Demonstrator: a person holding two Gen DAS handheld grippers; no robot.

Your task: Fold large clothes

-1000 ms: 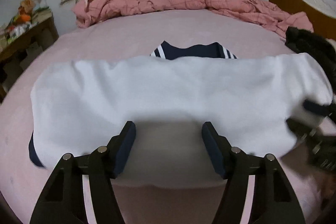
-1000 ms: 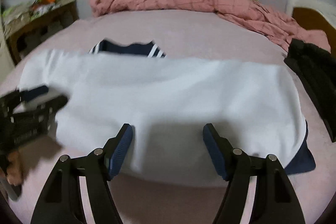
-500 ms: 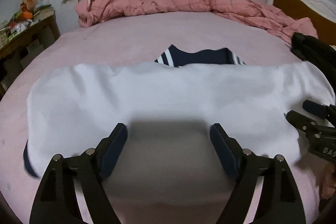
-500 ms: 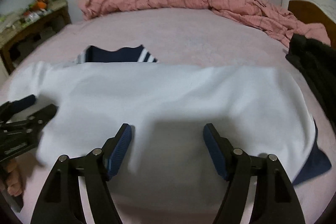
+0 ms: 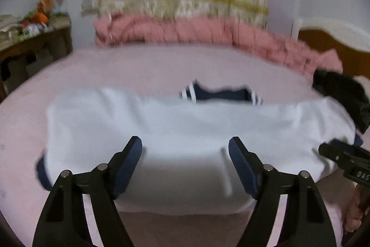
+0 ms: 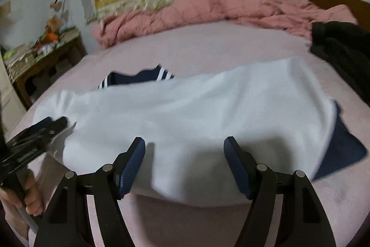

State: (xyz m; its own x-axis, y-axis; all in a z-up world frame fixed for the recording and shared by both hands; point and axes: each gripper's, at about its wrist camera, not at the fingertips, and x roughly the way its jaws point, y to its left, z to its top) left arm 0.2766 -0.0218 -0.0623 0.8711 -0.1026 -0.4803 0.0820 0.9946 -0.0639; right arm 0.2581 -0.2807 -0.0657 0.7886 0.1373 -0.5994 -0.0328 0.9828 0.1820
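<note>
A white garment point(image 5: 185, 131) with a navy striped collar point(image 5: 219, 94) and navy cuffs lies folded into a wide band across the pink bed point(image 5: 161, 66); it also shows in the right wrist view point(image 6: 196, 112). My left gripper point(image 5: 185, 149) is open and empty above the garment's near edge. My right gripper point(image 6: 185, 149) is open and empty above the near edge too. Each gripper appears at the edge of the other's view, the right one point(image 5: 342, 156) and the left one point(image 6: 39, 131).
A crumpled pink quilt point(image 5: 196, 31) lies along the bed's far side. A black garment point(image 6: 342, 45) sits at the right edge. A cluttered wooden table point(image 6: 44, 54) stands left of the bed, a headboard point(image 5: 335, 43) to the right.
Both grippers have pulled back and risen from the garment, and the views have tilted up. The right wrist view has also rolled. The garment lies as before.
</note>
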